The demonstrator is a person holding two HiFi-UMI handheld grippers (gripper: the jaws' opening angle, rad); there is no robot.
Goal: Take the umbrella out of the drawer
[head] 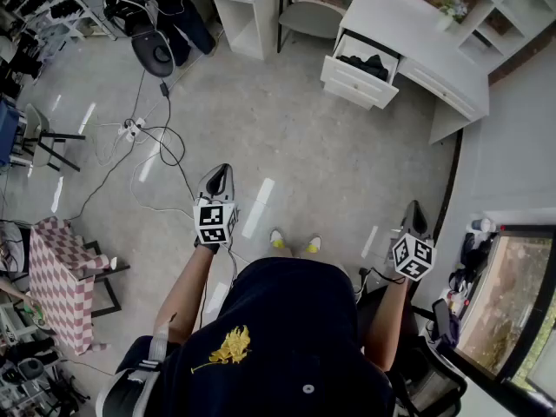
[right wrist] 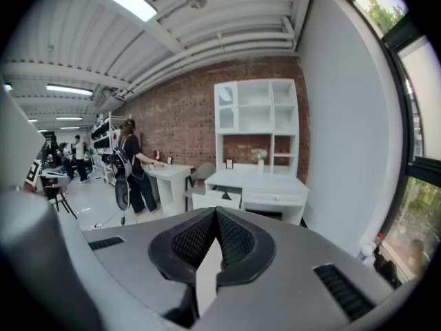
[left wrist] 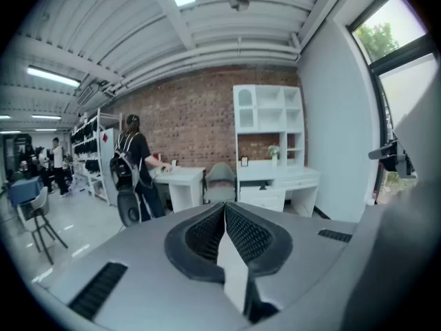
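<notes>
A white desk [head: 408, 37] stands across the room, its left drawer [head: 358, 69] pulled open. A dark bundle, likely the umbrella [head: 368, 62], lies inside the drawer. My left gripper [head: 219, 179] is shut and empty, held over the bare floor far from the desk. My right gripper [head: 414, 215] is also shut and empty, off to the right near the wall. In the left gripper view the closed jaws [left wrist: 224, 209] aim toward the desk [left wrist: 275, 183]. The right gripper view shows its closed jaws [right wrist: 215, 216] and the open drawer [right wrist: 217, 197] beyond.
A grey chair [head: 308, 7] sits left of the desk, beside a smaller white table [head: 248, 3] where a person [left wrist: 134, 167] stands. Cables and a power strip [head: 132, 129] trail over the floor at left. A checkered stool [head: 61, 281] is near left.
</notes>
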